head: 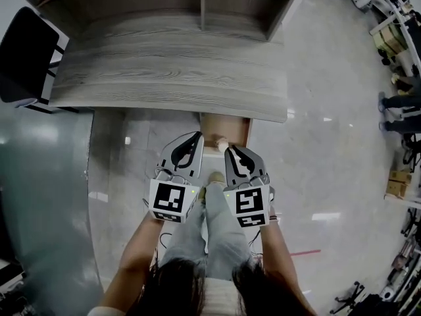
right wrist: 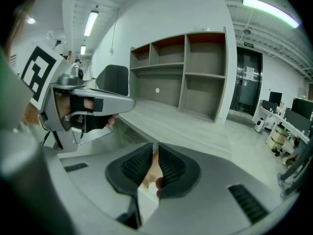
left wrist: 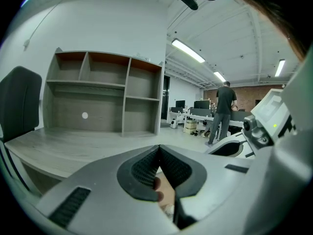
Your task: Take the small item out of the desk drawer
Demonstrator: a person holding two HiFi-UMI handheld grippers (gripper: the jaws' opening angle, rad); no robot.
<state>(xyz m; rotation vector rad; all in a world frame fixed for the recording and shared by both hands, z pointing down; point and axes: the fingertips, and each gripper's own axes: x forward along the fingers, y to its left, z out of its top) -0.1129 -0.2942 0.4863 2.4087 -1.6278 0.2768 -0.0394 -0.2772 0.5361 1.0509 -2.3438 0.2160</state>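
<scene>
Both grippers hang side by side in front of the grey wooden desk (head: 171, 78), over the person's legs. My left gripper (head: 197, 137) is shut, its ribbed pads (left wrist: 146, 168) meeting with nothing between them. My right gripper (head: 231, 149) is shut and empty too, its jaws closed in the right gripper view (right wrist: 155, 146). Just beyond their tips, a brown wooden drawer unit (head: 225, 125) shows under the desk's front edge. I cannot tell whether its drawer is open. A small pale thing (head: 222, 141) lies between the tips; what it is I cannot tell.
A shelf hutch (head: 197, 5) stands at the back of the desk. A black chair (head: 26, 54) is at the desk's left end, with a glass partition (head: 39, 196) below it. People (head: 401, 114) stand far right among other desks.
</scene>
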